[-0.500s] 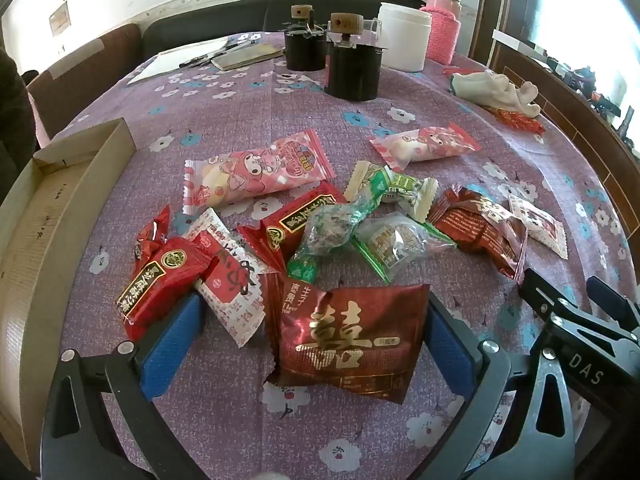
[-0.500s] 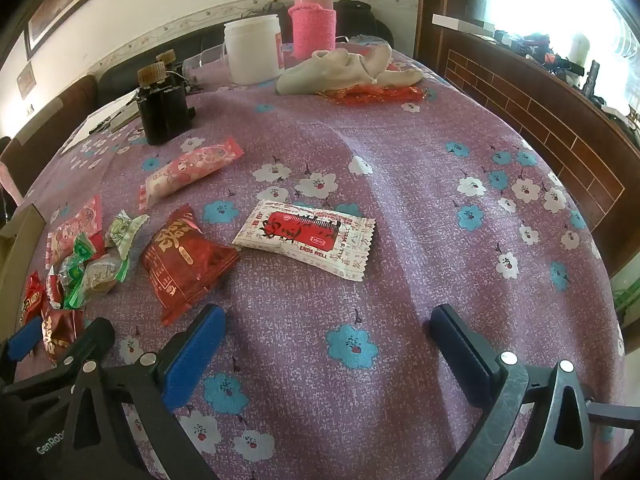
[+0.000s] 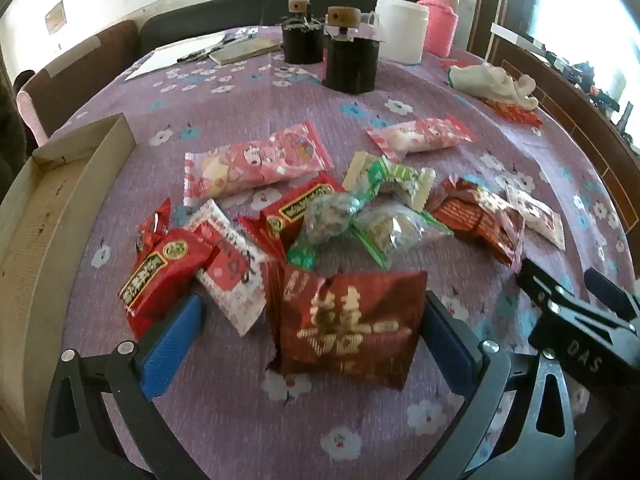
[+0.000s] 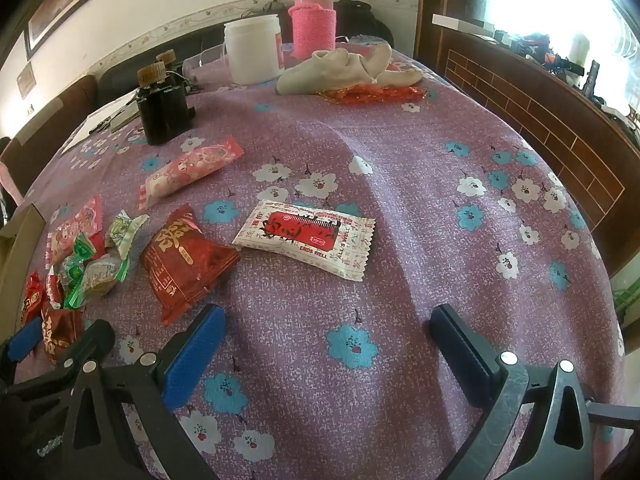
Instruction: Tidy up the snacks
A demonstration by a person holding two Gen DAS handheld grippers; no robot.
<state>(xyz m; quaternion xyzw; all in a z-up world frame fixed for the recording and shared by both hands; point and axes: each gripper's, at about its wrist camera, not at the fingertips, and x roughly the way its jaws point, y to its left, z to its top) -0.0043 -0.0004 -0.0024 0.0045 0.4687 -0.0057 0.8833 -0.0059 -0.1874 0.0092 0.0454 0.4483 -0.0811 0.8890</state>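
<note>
Several snack packets lie heaped on the purple flowered tablecloth. My left gripper [image 3: 308, 328] is open, its blue fingers either side of a dark red packet with gold characters [image 3: 352, 324]; the right finger touches the packet's edge. Next to it lie a bright red packet [image 3: 164, 276], a white and red packet [image 3: 232, 268], green candies [image 3: 332, 220] and a pink packet [image 3: 256, 164]. My right gripper [image 4: 324, 344] is open and empty above bare cloth, behind a white and red packet [image 4: 308, 236] and a dark red packet [image 4: 184, 260].
An open cardboard box [image 3: 52, 216] stands at the left table edge. Two black jars [image 3: 348, 52], a white tub [image 3: 400, 28], a pink-sleeved flask [image 4: 314, 20], a cloth [image 4: 348, 68] and papers sit at the far side. The right gripper's frame [image 3: 580, 320] is beside my left one.
The left gripper has moved slightly forward around the dark red packet, which looks blurred. The right gripper has barely moved.
</note>
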